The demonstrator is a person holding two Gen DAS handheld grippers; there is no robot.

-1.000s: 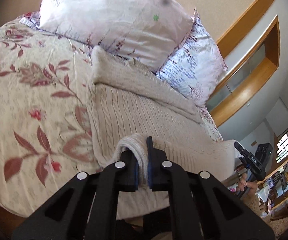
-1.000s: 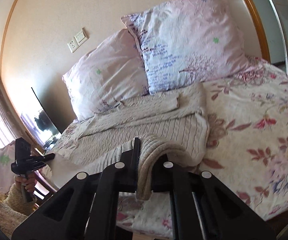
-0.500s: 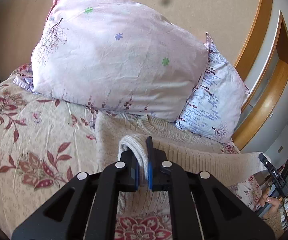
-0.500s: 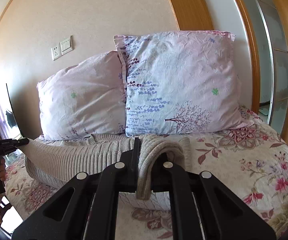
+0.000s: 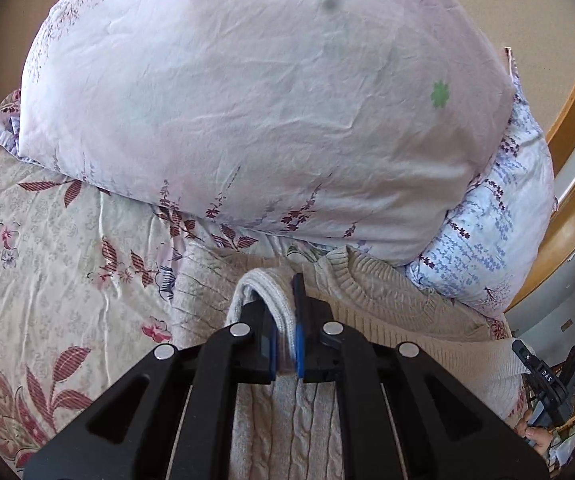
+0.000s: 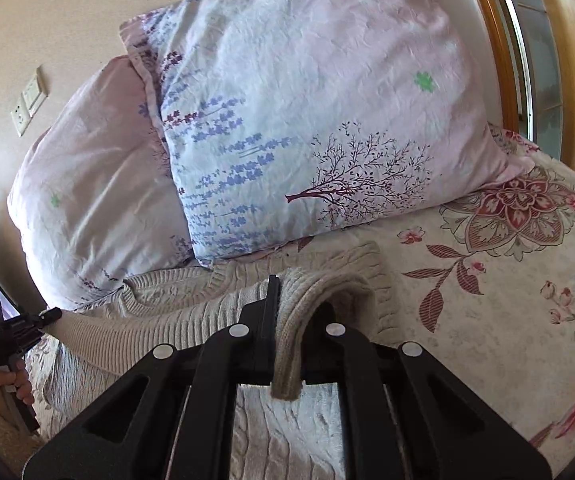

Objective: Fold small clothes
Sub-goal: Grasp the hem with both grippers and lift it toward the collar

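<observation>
both tools pinching sweater hem | left tool, right tool carried hem from near edge toward 12 o'clock, up to pillows | judged: fold nearly laid, release next

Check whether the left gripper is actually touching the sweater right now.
Touching. In the left wrist view the left gripper has a fold of the beige knit sweater pinched between its blue pads, with the knit draped over one finger and no gap visible.
</observation>
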